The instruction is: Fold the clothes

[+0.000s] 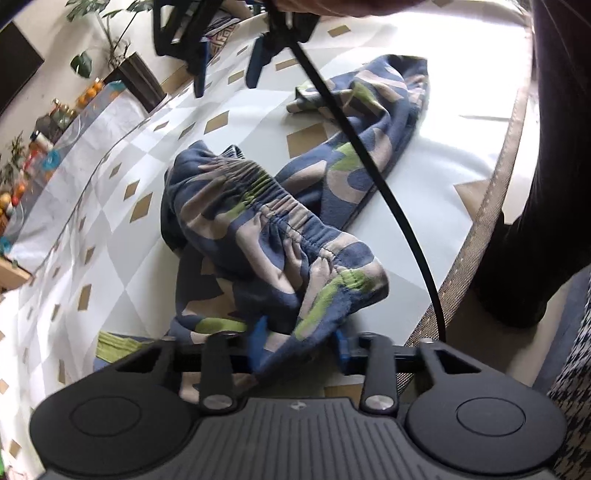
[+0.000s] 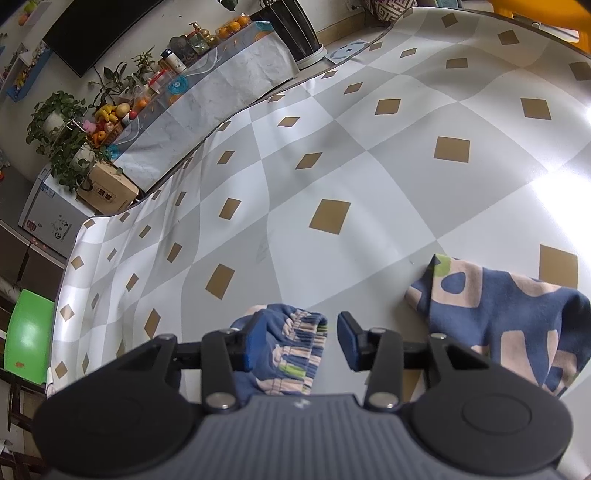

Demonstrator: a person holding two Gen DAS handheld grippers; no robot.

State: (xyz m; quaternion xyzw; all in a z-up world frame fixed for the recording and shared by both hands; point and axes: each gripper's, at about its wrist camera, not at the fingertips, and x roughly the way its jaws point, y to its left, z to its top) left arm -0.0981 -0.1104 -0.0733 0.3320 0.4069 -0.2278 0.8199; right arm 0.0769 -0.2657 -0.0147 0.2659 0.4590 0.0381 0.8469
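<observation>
Patterned blue trousers [image 1: 273, 229]: crumpled on checked tablecloth [image 1: 110, 206], near table edge. Left gripper [image 1: 299, 347]: blue pads clamped on elastic waistband [image 1: 258, 199]. Right gripper [image 2: 295, 343]: jaws parted, waistband fabric between, far pad clear.

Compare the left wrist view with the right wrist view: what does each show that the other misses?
Only the left wrist view shows the black cable, the other gripper at its top edge, and the left gripper shut on the patterned trousers at the waistband. Only the right wrist view shows the green chair, the television and the right gripper open. Both show the trousers and checked tablecloth.
</observation>
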